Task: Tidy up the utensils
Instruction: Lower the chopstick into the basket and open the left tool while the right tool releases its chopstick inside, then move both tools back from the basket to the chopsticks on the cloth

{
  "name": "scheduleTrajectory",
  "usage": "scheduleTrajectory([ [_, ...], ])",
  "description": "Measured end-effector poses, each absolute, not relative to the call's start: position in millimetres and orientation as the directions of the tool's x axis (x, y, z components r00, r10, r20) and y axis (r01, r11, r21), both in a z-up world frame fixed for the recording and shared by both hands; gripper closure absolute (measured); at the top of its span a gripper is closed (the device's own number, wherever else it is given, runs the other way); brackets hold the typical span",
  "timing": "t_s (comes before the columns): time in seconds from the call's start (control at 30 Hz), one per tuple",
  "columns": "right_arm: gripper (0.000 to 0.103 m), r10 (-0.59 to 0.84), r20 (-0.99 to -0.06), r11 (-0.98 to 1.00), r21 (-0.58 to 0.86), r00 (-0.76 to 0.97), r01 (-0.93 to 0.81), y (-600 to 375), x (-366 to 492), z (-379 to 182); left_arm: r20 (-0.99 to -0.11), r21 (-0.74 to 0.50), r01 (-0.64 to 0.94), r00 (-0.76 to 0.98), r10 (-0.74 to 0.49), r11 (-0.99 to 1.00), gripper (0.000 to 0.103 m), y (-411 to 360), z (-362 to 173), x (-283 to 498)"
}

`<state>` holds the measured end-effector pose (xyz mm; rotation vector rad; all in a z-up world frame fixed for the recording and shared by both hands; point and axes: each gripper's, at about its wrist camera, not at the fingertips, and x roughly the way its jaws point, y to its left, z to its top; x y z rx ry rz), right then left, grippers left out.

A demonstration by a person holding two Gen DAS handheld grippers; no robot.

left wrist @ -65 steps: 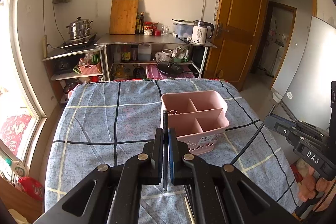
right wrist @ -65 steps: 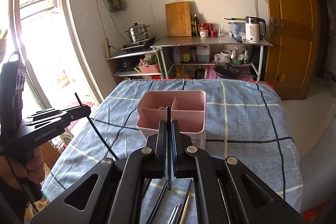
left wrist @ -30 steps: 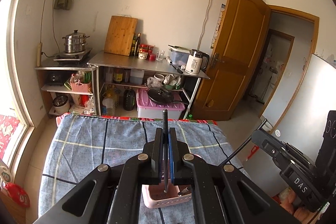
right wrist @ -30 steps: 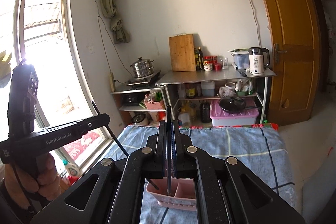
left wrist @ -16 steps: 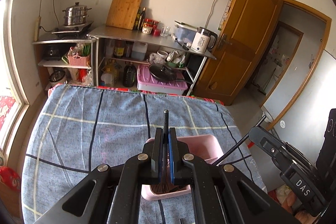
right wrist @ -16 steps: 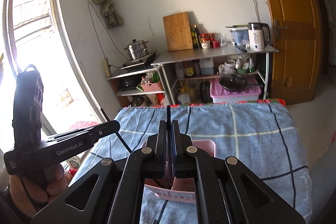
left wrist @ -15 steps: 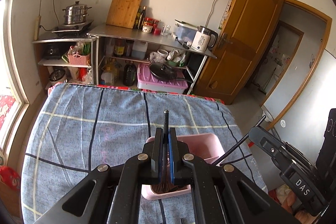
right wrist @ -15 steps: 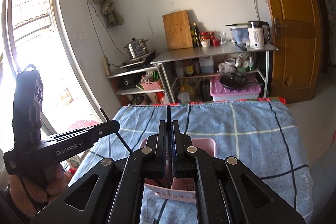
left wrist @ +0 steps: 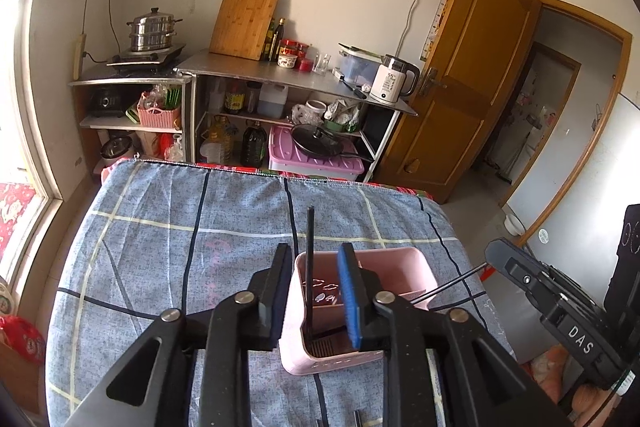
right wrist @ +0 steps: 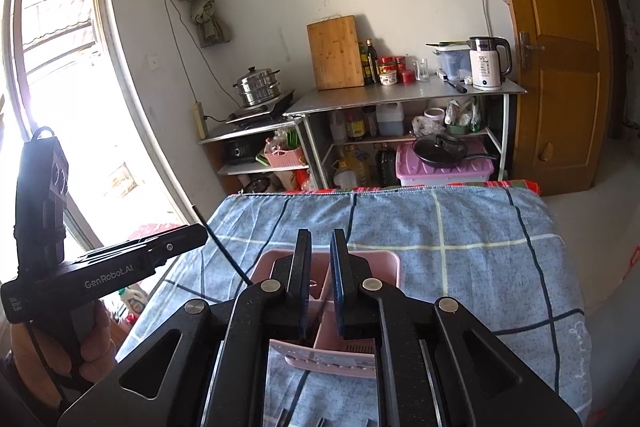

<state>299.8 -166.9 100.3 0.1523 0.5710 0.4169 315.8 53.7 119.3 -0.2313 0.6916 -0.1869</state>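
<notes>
A pink divided utensil caddy (left wrist: 404, 267) stands on the blue plaid cloth; it also shows in the right wrist view (right wrist: 372, 259). My left gripper (left wrist: 313, 267) is open right above it. A black chopstick (left wrist: 310, 259) stands free between its jaws, its lower end inside the caddy. My right gripper (right wrist: 320, 259) is open above the caddy, jaws a little apart and empty. A second black chopstick (left wrist: 452, 285) leans over the caddy's right rim. In the right wrist view a black chopstick (right wrist: 224, 247) slants down past the left gripper's body toward the caddy.
The table cloth (left wrist: 160, 247) ends at a far edge with a red-striped hem. Behind stand metal shelves (left wrist: 288, 79) with a cutting board, kettle, steamer pot and bottles. A window is to the left, a wooden door (left wrist: 472, 67) to the right. A few utensil tips show at the near edge (left wrist: 356, 417).
Both grippers have opened and let go of their black chopsticks, which now rest in the caddy. Both tilted down closer over the caddy.
</notes>
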Motion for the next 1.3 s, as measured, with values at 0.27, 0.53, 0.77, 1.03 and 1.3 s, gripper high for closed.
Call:
scheduleTrajectory([
  [0.27,0.092,0.415,-0.461,0.909,0.255,0.785,-0.331,-182.7,270.5,110.1,-0.556,-0.274,0.1,0.795,-0.243,0.956,0.073,62.4,134.1,275.2],
  [0.53,0.092,0.418,-0.429,0.906,0.261,0.801,-0.333,-200.9,220.3,104.8,-0.514,-0.287,0.125,0.816,-0.263,0.95,0.073,62.1,123.9,216.3],
  [0.77,0.092,0.422,-0.458,0.906,0.254,0.782,-0.34,-209.0,178.9,79.5,-0.521,-0.279,0.146,0.807,-0.278,0.949,0.073,52.1,90.3,164.2],
  [1.03,0.092,0.417,-0.509,0.908,0.265,0.753,-0.324,-215.3,150.0,45.6,-0.55,-0.249,0.166,0.787,-0.28,0.954,0.073,38.1,54.7,117.1],
  [1.3,0.092,0.408,-0.546,0.913,0.265,0.732,-0.311,-218.4,130.9,21.2,-0.577,-0.256,0.158,0.767,-0.282,0.954,0.073,36.4,32.6,99.8],
])
